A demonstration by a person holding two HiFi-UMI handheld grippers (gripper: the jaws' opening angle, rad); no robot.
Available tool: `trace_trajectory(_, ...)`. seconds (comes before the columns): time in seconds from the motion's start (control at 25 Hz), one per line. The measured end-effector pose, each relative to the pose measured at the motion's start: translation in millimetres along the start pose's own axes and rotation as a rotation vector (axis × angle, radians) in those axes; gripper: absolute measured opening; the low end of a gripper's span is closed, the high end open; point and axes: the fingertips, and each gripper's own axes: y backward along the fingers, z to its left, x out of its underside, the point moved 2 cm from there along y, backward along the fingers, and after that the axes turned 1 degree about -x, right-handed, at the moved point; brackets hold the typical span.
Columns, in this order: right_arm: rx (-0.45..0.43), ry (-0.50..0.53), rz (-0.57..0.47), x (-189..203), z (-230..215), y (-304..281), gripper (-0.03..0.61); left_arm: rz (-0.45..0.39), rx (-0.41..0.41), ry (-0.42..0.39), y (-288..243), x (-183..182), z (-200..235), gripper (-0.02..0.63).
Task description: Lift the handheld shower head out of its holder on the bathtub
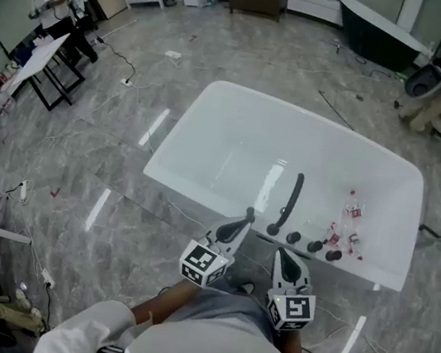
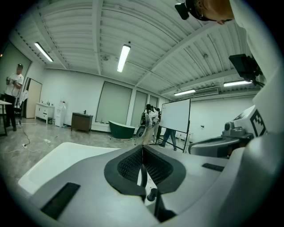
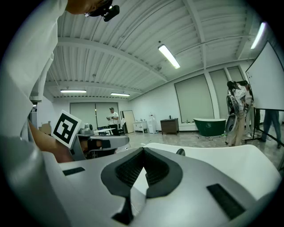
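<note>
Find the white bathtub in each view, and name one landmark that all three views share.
Head view: the white bathtub fills the centre of the picture.
Left gripper view: its rim shows at lower left.
Right gripper view: its rim runs across the lower right.
Shared landmark: the dark green tub far behind it, top right in the head view, near mid-height in both gripper views.

The left gripper (image 1: 244,217) and the right gripper (image 1: 285,256) sit side by side, low in the middle. Both have their jaws pressed together, with nothing in them.
</note>
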Motion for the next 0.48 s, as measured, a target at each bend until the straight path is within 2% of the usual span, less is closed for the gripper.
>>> trace_trajectory(0.16,-0.065,0.031,-0.058,23,-21,-93,0.017,-0.044,-0.075,-0.050,-40,22,81,0.018)
trace_trajectory(0.24,-0.084,0.043,-0.057,40,-33,-124,0.017,-0.046,-0.109,-0.059,-57,41,107,0.018)
trace_trajectory(0.36,-0.076,0.045,-0.027,61,-39,-149,0.017,-0.017,-0.121,-0.046,-70,73,132,0.017)
trace_trajectory(0.48,-0.054,0.014,-0.022,66,-46,-199,0.017,0.007,-0.131,-0.052,-95,99,184,0.018)
